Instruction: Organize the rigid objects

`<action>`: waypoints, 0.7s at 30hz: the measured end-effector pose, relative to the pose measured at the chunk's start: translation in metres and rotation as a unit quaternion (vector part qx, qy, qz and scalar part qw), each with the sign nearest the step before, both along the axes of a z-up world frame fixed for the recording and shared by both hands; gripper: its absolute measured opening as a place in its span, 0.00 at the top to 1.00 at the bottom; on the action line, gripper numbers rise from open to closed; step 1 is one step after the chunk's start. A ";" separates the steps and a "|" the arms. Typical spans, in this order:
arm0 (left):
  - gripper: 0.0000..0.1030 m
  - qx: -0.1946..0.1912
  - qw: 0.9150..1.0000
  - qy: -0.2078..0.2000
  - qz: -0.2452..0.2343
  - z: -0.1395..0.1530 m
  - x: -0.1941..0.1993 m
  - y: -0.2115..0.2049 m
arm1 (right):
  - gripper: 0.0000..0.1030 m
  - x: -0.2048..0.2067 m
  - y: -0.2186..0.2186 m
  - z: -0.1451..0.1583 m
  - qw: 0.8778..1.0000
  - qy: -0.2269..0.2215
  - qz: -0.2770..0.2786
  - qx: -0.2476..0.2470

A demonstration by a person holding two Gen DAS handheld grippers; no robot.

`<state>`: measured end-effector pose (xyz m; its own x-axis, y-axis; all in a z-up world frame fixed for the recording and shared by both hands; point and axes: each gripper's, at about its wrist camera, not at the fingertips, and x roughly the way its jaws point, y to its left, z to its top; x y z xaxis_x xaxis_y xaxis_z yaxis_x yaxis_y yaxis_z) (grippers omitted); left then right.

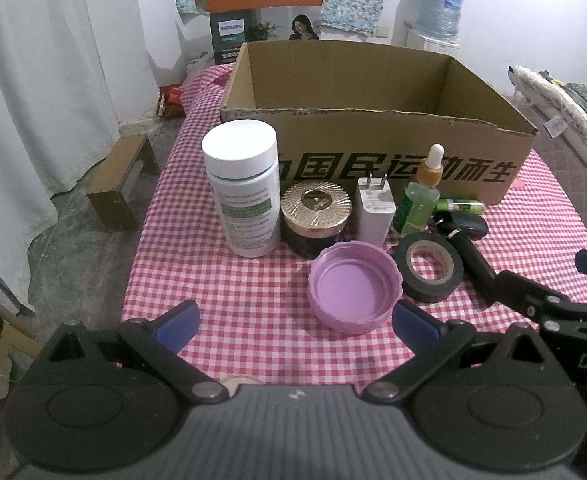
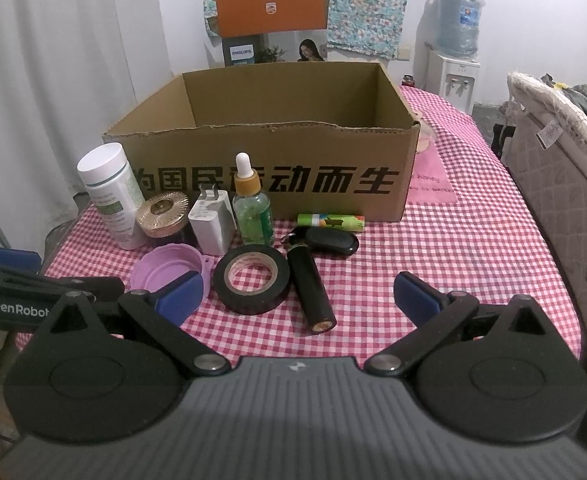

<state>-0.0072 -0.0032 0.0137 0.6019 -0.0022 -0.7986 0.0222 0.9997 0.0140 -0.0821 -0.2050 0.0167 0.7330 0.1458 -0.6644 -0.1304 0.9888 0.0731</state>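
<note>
Mostly red gingham tablecloth (image 2: 473, 248), cardboard box (image 2: 277, 168), white curtain (image 1: 53, 80), water dispenser (image 2: 455, 68)

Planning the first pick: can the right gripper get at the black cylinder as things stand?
Probably yes. The right gripper is open, and the black cylinder lies just ahead between its fingers, end toward it. The tape roll lies close beside it, so clearance is tight.

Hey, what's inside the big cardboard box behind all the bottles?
Only bare inner walls of the open brown cardboard box show above its near wall; nothing pokes above the rim. The near wall hides the floor in both views, so whether low items lie inside cannot be told.
</note>
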 end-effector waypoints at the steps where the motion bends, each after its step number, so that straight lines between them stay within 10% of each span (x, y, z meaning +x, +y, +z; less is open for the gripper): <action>1: 0.00 0.000 1.000 0.000 0.000 0.000 0.000 0.000 | 0.01 0.000 0.000 0.000 1.000 0.000 0.000 0.000; 21: 0.00 0.001 1.000 0.000 0.001 0.000 0.000 0.004 | 0.01 0.000 0.001 0.001 1.000 -0.005 0.000 0.000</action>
<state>-0.0073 0.0010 0.0138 0.6011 -0.0001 -0.7992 0.0204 0.9997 0.0152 -0.0825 -0.2039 0.0181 0.7397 0.1455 -0.6570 -0.1305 0.9888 0.0720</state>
